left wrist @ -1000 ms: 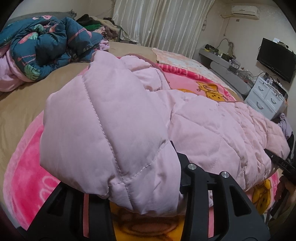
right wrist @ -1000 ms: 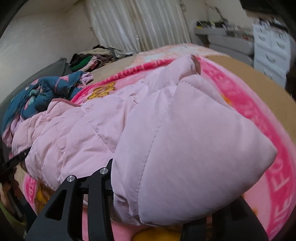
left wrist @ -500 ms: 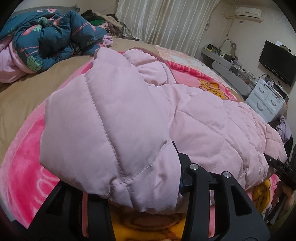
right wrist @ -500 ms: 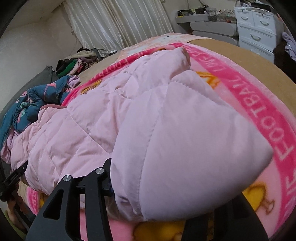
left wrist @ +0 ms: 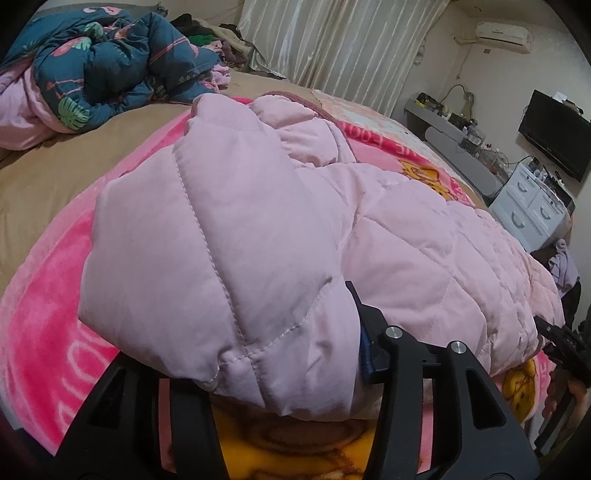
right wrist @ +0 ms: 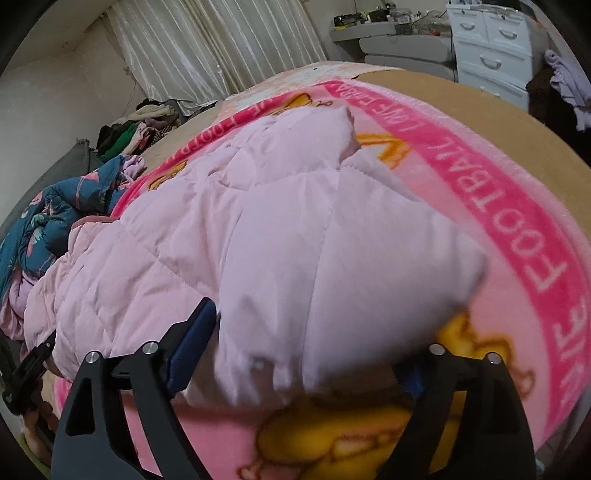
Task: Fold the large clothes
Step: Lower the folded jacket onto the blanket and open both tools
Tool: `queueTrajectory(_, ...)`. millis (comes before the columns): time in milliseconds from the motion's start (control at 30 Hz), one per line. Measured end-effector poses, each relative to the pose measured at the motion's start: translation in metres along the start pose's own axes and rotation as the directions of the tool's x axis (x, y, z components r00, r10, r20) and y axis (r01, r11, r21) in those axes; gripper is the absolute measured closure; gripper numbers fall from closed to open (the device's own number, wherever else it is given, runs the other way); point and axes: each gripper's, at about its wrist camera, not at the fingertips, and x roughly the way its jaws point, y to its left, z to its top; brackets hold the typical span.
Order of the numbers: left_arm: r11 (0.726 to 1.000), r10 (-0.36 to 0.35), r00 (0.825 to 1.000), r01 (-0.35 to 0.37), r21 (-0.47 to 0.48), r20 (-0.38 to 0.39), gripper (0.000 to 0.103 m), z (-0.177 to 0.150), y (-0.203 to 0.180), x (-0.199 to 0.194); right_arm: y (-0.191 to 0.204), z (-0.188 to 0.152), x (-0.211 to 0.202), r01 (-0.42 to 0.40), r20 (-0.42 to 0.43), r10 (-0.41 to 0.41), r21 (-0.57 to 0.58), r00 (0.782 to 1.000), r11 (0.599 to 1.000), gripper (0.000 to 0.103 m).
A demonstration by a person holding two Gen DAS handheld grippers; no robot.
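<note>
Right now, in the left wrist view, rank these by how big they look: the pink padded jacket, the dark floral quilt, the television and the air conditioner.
1. pink padded jacket, though it is nearest the camera
2. dark floral quilt
3. television
4. air conditioner

The last two look close, and both are far off, so that order is unsure.

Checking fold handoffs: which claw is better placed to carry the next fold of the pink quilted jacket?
Left, probably. The left claw has the pink quilted jacket bunched between its fingers; the right claw has just been opening, its fingers apart with the hem lying loose between them.
</note>
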Motion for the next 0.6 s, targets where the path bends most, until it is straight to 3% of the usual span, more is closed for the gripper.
queueTrajectory(167, 1.000, -0.005, 1.000, 0.005, -0.017, 0.007, 0.051, -0.004, 0.004, -0.004, 0.004, -0.008, -0.023, 0.044, 0.034, -0.043, -0.034, 0.998, 0.998, 0.005)
queueTrajectory(300, 0.999, -0.011, 1.000, 0.011, -0.033, -0.002, 0.039, -0.007, 0.014, -0.009, 0.002, -0.010, -0.032, 0.070, 0.046, -0.068, -0.044, 0.997, 0.997, 0.004)
queueTrajectory(367, 0.999, 0.001, 1.000, -0.002, -0.045, -0.006, 0.028, -0.011, 0.020, -0.014, 0.002, -0.012, -0.037, 0.081, 0.048, -0.079, -0.051, 0.996, 0.995, 0.004)
queueTrajectory(500, 0.998, -0.023, 1.000, 0.022, -0.062, -0.020, 0.020, -0.018, 0.029, -0.028, 0.009, -0.020, -0.048, 0.093, 0.077, -0.087, -0.080, 0.993, 0.992, 0.004)
queueTrajectory(600, 0.999, 0.020, 1.000, -0.020, -0.046, -0.014, 0.009, -0.022, 0.031, -0.044, 0.017, -0.027, -0.057, 0.110, 0.099, -0.099, -0.117, 0.990, 0.987, 0.004)
